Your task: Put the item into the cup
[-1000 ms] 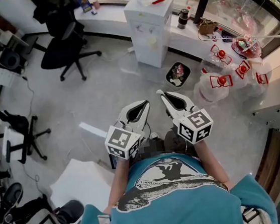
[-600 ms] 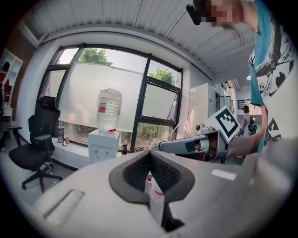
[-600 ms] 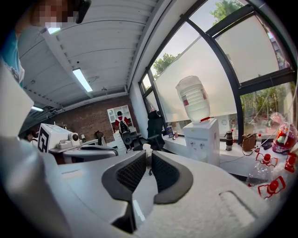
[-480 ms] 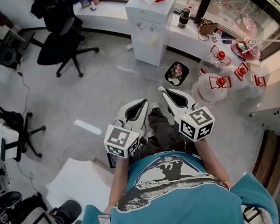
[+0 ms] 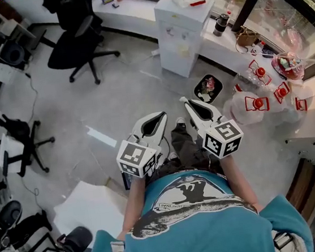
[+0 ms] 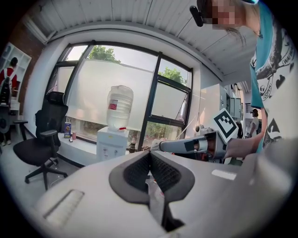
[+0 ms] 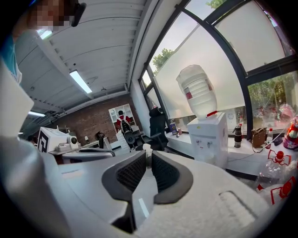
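Note:
No cup shows in any view. My left gripper (image 5: 164, 115) is held level in front of the person's chest, its jaws meeting at the tips (image 6: 150, 153) with nothing between them. My right gripper (image 5: 183, 100) is beside it, a hand's width to the right. Its jaws stand a narrow slit apart, and a small white item (image 7: 147, 149) sits pinched at their tips. In the left gripper view the right gripper (image 6: 186, 145) crosses behind the jaws. The left gripper (image 7: 88, 155) shows at the left of the right gripper view.
Ahead stands a white water dispenser (image 5: 188, 30) against a white counter (image 5: 126, 9). A black bin (image 5: 205, 88) and several clear jugs with red handles (image 5: 257, 104) lie to its right on the floor. A black office chair (image 5: 78, 38) is at the far left, a white board (image 5: 90, 208) near the person's feet.
The person has stepped forward over the grey floor, and both grippers have gone along side by side. Their jaws look the same as before.

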